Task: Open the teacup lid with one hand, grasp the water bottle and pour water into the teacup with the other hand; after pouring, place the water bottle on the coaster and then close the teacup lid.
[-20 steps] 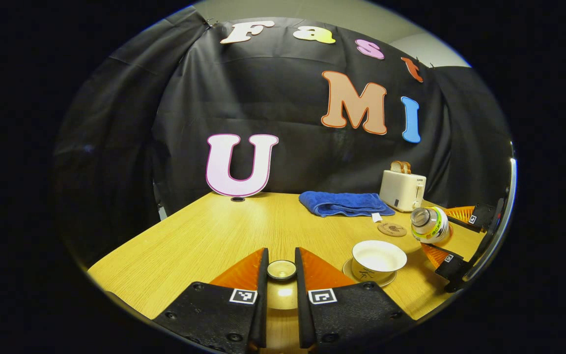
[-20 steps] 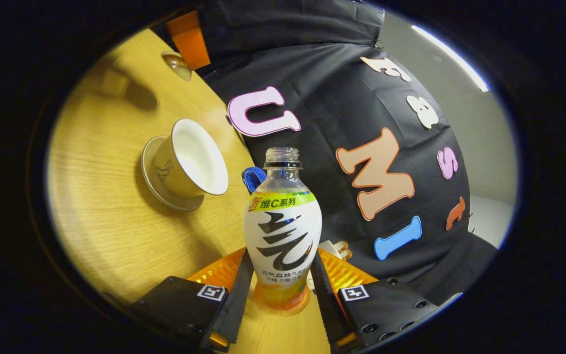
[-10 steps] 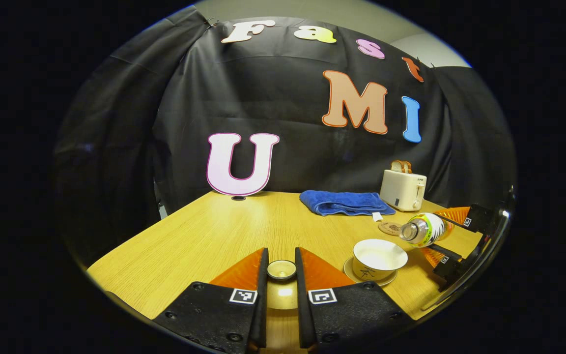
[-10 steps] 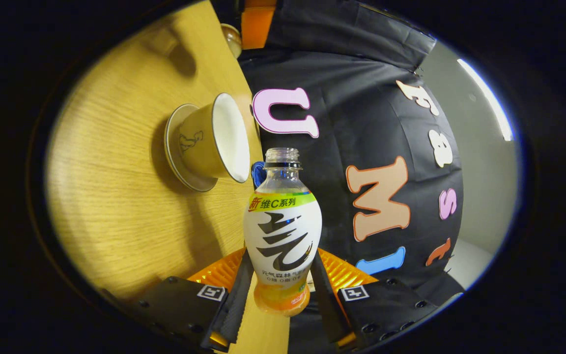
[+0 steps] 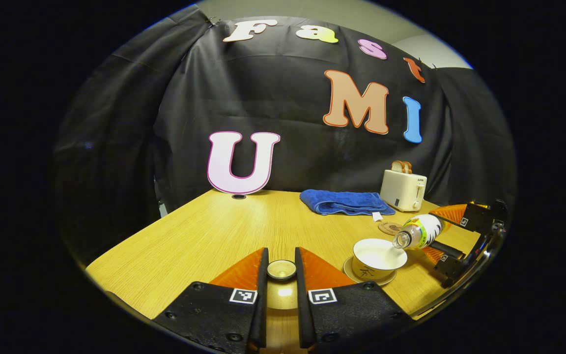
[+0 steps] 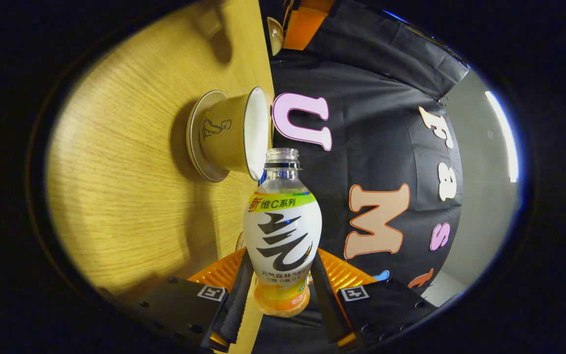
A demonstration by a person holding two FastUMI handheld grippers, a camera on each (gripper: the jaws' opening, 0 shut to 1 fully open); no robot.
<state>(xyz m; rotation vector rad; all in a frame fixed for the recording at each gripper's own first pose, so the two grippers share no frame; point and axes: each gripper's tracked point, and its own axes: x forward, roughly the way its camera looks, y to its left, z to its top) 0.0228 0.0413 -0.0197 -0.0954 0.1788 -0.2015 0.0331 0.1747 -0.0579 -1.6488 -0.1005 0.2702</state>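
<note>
Partly hidden by fingers (image 5: 262, 275), lid (image 5: 281, 269); bottle (image 6: 282, 231) over teacup (image 6: 231, 132)

Tilted water bottle (image 5: 421, 231) mouth over open teacup (image 5: 379, 257), lid (image 5: 281, 269) between fingers (image 5: 262, 275).

One teacup (image 5: 379, 256), one bottle (image 5: 420, 231), one towel (image 5: 344, 202), perhaps two toast slices (image 5: 401, 166).

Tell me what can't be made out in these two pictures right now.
- Water stream: too small in the left gripper view at the clear plastic bottle mouth above the beige teacup.
- Water level: right gripper view shows the teacup side-on.
- Round brown coaster: partly behind the bottle.
- Teacup lid: body hidden between the left claw fingers.
</note>
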